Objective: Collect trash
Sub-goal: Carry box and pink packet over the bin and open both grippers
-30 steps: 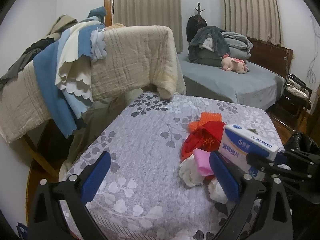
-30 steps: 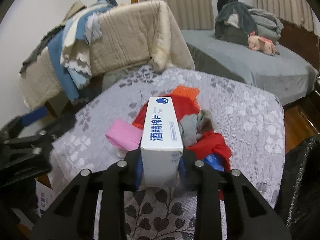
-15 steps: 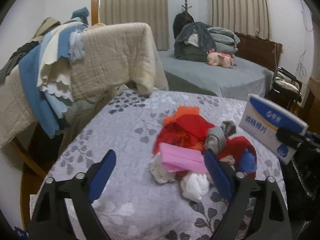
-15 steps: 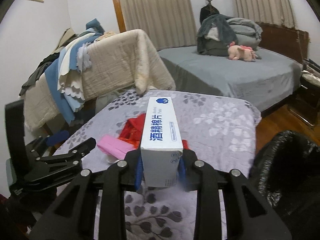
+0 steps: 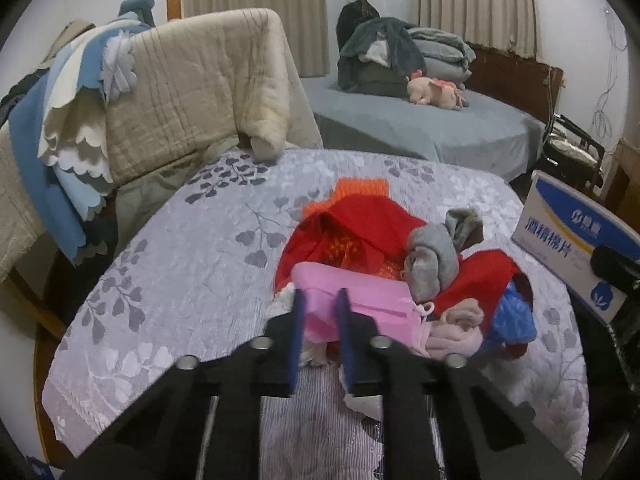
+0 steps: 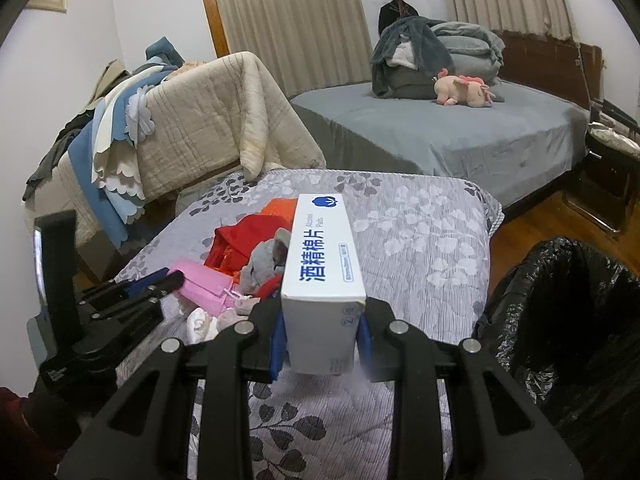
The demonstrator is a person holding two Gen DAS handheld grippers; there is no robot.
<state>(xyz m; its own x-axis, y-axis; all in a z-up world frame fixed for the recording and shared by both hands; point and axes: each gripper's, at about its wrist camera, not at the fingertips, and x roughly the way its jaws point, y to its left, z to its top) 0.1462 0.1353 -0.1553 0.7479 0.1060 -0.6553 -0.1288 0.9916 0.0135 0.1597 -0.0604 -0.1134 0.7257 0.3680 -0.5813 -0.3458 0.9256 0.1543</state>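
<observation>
**Two hand-held grippers over a pile of trash on a quilted surface**

The left hand-held gripper [image 5: 320, 300] points downward at the near edge of the pile, its blue pads nearly together. Its jaws are closing, and a corner of the pink packet [image 5: 356, 300] lies between them; the left wrist view shows pink material in the narrow gap, but does not settle whether the pads already press on it. In the right wrist view the same tool [image 6: 160, 280] appears at the left, its tips meeting the pink packet [image 6: 204, 284].

The right hand-held gripper [image 6: 320, 330] is tilted downward above the surface [image 6: 420, 240] and is clenched on one end of a white and blue box [image 6: 324, 264], which juts forward, clear of the pile. The box [image 5: 576, 248] shows at the right edge of the left wrist view.

The rest of the trash sits on the leaf-patterned surface [image 5: 192, 264]: red fabric [image 5: 360, 228], an orange piece [image 5: 360, 192] behind it, a grey wad [image 5: 436, 256] and a blue item [image 5: 516, 316]. A black rubbish bag [image 6: 568, 312] stands open just beside the surface's right edge.

Compared with one second before, the left jaws, then spread wide on either side of the pile, have drawn in to a narrow gap and the tool sits lower and nearer the pink packet. The right tool's hold on the box is unchanged, but it has swung toward the bag, now largely in its view.
</observation>
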